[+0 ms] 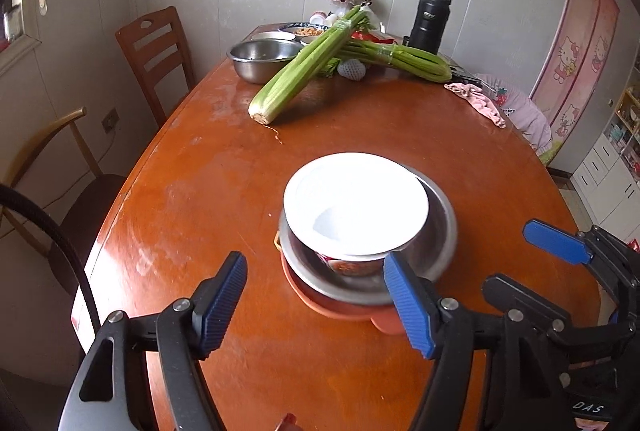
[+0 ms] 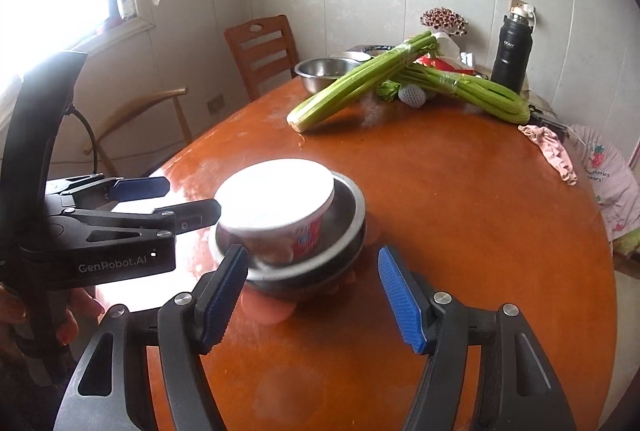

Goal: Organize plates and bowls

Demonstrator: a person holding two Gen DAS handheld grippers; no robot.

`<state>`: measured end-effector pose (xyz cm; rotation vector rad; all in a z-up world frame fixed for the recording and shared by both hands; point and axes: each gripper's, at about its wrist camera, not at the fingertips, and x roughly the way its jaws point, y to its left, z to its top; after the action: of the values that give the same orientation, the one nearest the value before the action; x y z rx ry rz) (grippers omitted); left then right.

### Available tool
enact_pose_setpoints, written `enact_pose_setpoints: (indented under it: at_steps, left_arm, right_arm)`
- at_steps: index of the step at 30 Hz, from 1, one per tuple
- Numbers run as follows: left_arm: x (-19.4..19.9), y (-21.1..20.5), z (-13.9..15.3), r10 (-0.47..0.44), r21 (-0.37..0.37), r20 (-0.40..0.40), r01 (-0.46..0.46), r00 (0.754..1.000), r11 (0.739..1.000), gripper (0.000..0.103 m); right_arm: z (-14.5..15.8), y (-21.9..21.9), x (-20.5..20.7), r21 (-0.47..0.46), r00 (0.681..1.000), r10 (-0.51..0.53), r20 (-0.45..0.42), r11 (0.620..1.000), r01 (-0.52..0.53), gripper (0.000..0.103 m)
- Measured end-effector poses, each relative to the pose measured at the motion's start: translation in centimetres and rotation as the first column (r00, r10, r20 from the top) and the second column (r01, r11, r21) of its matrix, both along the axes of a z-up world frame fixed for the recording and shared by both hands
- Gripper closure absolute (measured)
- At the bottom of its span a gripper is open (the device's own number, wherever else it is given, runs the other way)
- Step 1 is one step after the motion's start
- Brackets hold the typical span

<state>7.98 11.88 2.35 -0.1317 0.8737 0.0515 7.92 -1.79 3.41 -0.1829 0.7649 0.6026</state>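
A stack stands on the wooden table (image 1: 224, 191): a white paper bowl (image 1: 356, 207) with a printed side sits tilted in a steel bowl (image 1: 436, 227), which rests on an orange plate (image 1: 340, 305). The stack also shows in the right wrist view, with the paper bowl (image 2: 280, 199), steel bowl (image 2: 352, 215) and orange plate (image 2: 268, 309). My left gripper (image 1: 316, 305) is open and empty just in front of the stack. My right gripper (image 2: 312, 295) is open and empty, also close in front of it. The right gripper shows in the left wrist view (image 1: 532, 263), and the left gripper in the right wrist view (image 2: 180, 199).
At the far end lie two celery bunches (image 1: 304, 71), another steel bowl (image 1: 262, 59), dishes with food (image 1: 304, 30), a black flask (image 1: 430, 17) and a pink cloth (image 1: 476, 99). Wooden chairs (image 1: 156, 55) stand at the left side.
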Motion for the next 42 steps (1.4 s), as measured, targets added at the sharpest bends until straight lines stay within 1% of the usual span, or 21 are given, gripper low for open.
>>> enact_pose_setpoints:
  at_steps: [6, 11, 15, 25, 42]
  left_arm:
    - [-3.2, -2.3, -0.4, 0.013, 0.029, 0.016, -0.014, 1.000, 0.999, 0.029]
    - [-5.1, -3.8, -1.3, 0.017, 0.027, 0.020, -0.017, 1.000, 0.999, 0.028]
    - [-6.1, -4.6, -2.0, 0.020, 0.025, 0.013, -0.020, 1.000, 0.999, 0.028]
    - [-6.9, -5.1, -2.5, 0.025, 0.040, 0.005, -0.025, 1.000, 0.999, 0.028]
    - [-7.3, -5.2, -2.9, 0.024, 0.050, -0.006, -0.023, 1.000, 0.998, 0.028]
  right_arm:
    - [-0.7, -1.9, -3.5, -0.028, 0.999, -0.013, 0.037, 0.999, 0.014, 0.033]
    - [-1.8, -3.4, -5.5, -0.035, 0.999, -0.027, 0.038, 0.999, 0.029, 0.032]
    - [-2.5, -4.5, -6.9, -0.023, 0.999, -0.036, 0.039, 0.999, 0.037, 0.031]
    - [-2.5, -5.0, -7.7, -0.001, 0.998, -0.048, 0.045, 0.999, 0.048, 0.030]
    - [-3.3, -5.6, -8.3, 0.020, 0.996, -0.088, 0.022, 0.996, 0.088, 0.029]
